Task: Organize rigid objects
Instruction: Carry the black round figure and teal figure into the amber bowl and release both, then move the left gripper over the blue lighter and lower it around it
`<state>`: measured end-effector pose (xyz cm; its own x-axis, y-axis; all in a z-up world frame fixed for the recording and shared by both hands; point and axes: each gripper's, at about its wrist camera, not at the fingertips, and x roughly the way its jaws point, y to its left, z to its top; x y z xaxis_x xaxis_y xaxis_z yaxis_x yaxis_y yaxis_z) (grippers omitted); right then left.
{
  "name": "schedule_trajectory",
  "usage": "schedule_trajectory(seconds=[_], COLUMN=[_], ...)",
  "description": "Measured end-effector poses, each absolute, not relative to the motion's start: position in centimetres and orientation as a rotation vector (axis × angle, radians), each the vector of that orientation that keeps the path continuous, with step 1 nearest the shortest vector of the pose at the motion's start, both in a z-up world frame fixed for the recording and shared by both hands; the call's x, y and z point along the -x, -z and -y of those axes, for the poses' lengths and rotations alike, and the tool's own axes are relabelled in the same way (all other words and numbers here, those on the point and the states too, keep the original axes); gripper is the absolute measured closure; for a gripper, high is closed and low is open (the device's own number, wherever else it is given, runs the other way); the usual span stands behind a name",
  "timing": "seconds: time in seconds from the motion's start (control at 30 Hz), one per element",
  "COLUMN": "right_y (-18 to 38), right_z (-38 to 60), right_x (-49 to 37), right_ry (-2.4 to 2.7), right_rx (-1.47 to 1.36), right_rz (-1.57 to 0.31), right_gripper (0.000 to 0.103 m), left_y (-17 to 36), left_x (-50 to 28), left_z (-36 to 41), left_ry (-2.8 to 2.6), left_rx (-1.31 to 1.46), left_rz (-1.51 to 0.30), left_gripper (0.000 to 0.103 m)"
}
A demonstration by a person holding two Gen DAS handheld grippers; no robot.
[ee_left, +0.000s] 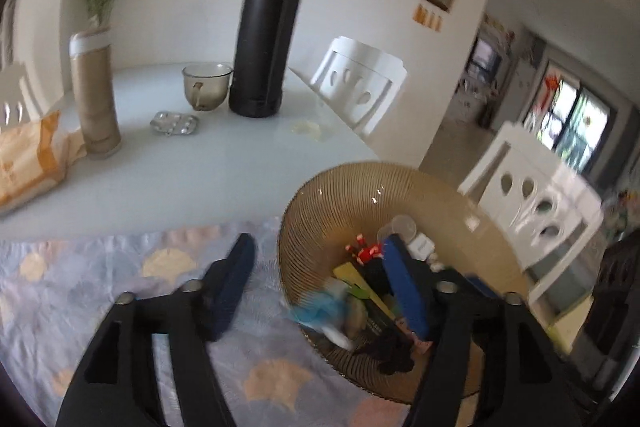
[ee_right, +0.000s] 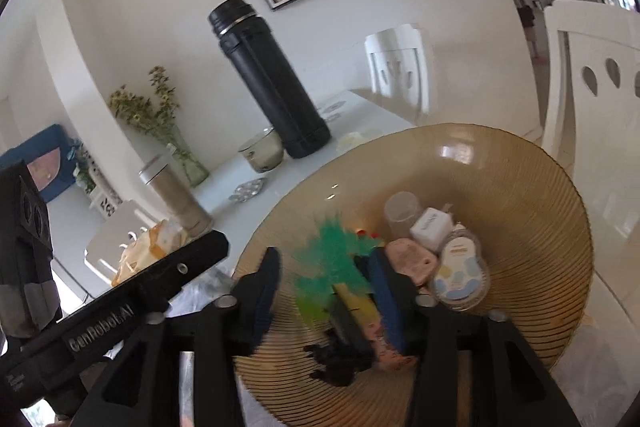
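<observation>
Left wrist view: the left gripper [ee_left: 320, 269] hangs with its jaws spread wide and nothing between them, one blue-padded finger over the pastel shell-patterned cloth [ee_left: 120, 267] and the other over the ribbed amber glass bowl [ee_left: 352, 183]. The bowl sits at the near right edge of the white table [ee_left: 180, 167], partly on the cloth. Inside it lie a clear plastic cup [ee_left: 402, 227], a small white cube-shaped charger [ee_left: 420, 247], a red-and-white toy piece [ee_left: 366, 251] and a blurred blue feathery thing [ee_left: 320, 311]. Farther back on the table stand a tall black thermos flask [ee_left: 268, 27], a smoky glass cup [ee_left: 206, 85], a foil blister pack [ee_left: 175, 123] and a tan cylindrical tin [ee_left: 96, 95].

Right wrist view: the right gripper [ee_right: 326, 277] is also parted, straddling a blurred green feathery item [ee_right: 332, 255] in the bowl [ee_right: 520, 187] without clearly clamping it; motion blur hides whether the pads touch. Just beside its right finger lie a pink oval piece [ee_right: 412, 263], a clear blister-packed item with blue and white shapes [ee_right: 460, 271] and the white charger [ee_right: 432, 227].

The step in hand looks like picking from the bowl's jumble to sort it. The next move likely calls for settling the right gripper low enough around one item and pinching firmly, while the left steadies the bowl or waits.
</observation>
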<state>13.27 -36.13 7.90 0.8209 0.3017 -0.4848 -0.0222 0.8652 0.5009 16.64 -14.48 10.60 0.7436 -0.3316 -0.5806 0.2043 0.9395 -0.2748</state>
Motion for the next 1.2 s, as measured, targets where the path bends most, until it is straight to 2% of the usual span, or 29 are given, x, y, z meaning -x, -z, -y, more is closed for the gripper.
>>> schedule_trajectory(seconds=[0.03,0.07,0.17,0.73,1.2], right_y=[-7.8,-7.8,-8.2,-8.6,-8.6], right_z=[36.6,36.9,36.8,34.4,33.3], right_x=[-13.2,-13.2,-13.0,-12.9,-12.9], right_ry=[-0.188,-0.209,-0.214,-0.278,-0.315], right_rx=[-0.532,-0.556,-0.556,-0.513,-0.497], right_rz=[-0.584,-0.567,-0.559,-0.563,-0.571], right_gripper=[0.022,0.019,0.011,0.010,0.010], left_y=[-10.7,-10.9,-11.3,-9.8,-5.4], left_x=[-16.6,-16.6,-16.0,-15.5,-16.0], left_z=[14.2,13.8,13.0,8.2,5.5], left_ry=[0.301,0.304,0.271,0.182,0.044], left_rx=[0.221,0.236,0.222,0.257,0.191], left_rz=[-0.667,-0.661,-0.631,-0.666,-0.769], left_gripper=[0.018,0.012,0.010,0.010,0.010])
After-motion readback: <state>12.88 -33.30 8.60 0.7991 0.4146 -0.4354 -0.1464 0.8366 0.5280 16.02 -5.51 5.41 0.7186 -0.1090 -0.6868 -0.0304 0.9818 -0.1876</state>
